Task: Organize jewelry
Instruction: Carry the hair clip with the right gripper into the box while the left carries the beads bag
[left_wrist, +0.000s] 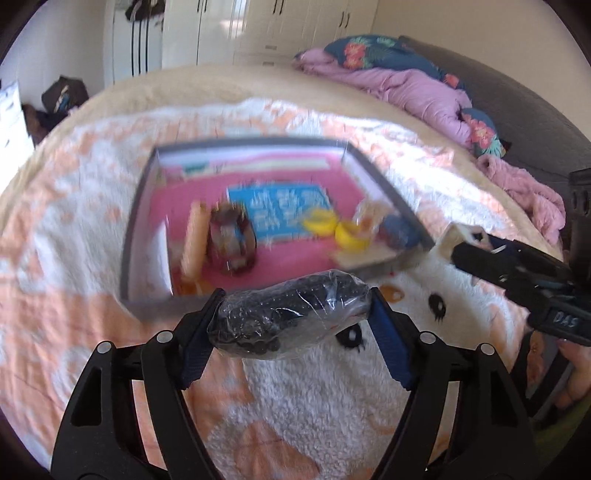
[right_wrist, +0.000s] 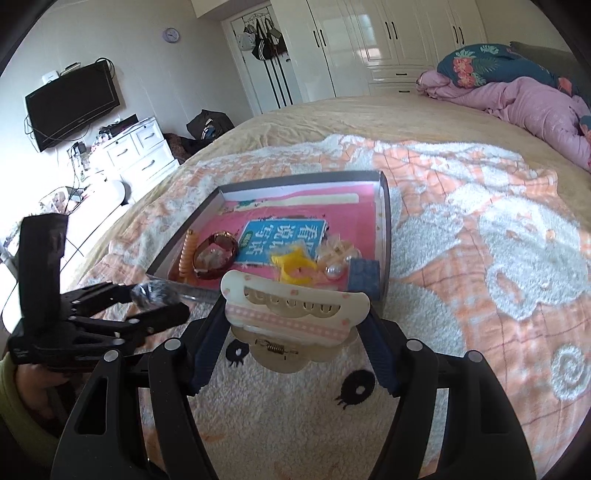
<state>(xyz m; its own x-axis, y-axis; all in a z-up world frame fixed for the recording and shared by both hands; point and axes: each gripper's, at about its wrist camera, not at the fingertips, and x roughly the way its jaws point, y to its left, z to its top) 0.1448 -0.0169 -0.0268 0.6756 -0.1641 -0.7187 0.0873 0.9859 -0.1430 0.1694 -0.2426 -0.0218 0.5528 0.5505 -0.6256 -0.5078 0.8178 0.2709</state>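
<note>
My left gripper (left_wrist: 295, 299) is shut on a clear plastic bag of black beads (left_wrist: 288, 317), held crosswise between its blue pads just in front of the box. My right gripper (right_wrist: 297, 312) is shut on a cream hair claw clip (right_wrist: 295, 299) with a pink striped band, also near the box's front edge. The shallow grey box (right_wrist: 384, 221) with a pink floor lies on the bed. In it are an orange coiled band (right_wrist: 188, 254), a brown bangle (right_wrist: 218, 254), a yellow piece (right_wrist: 293, 267), pearls (right_wrist: 334, 273) and a small blue box (right_wrist: 364, 275). In the left wrist view the box (left_wrist: 129, 236) is blurred.
A fluffy orange and white blanket (right_wrist: 480, 221) covers the bed under the box. A pink quilt (right_wrist: 535, 107) is heaped at the far right. White drawers (right_wrist: 140, 151) and a wall television (right_wrist: 72, 103) stand beyond the bed's left side. A hand (left_wrist: 576, 373) holds the right gripper.
</note>
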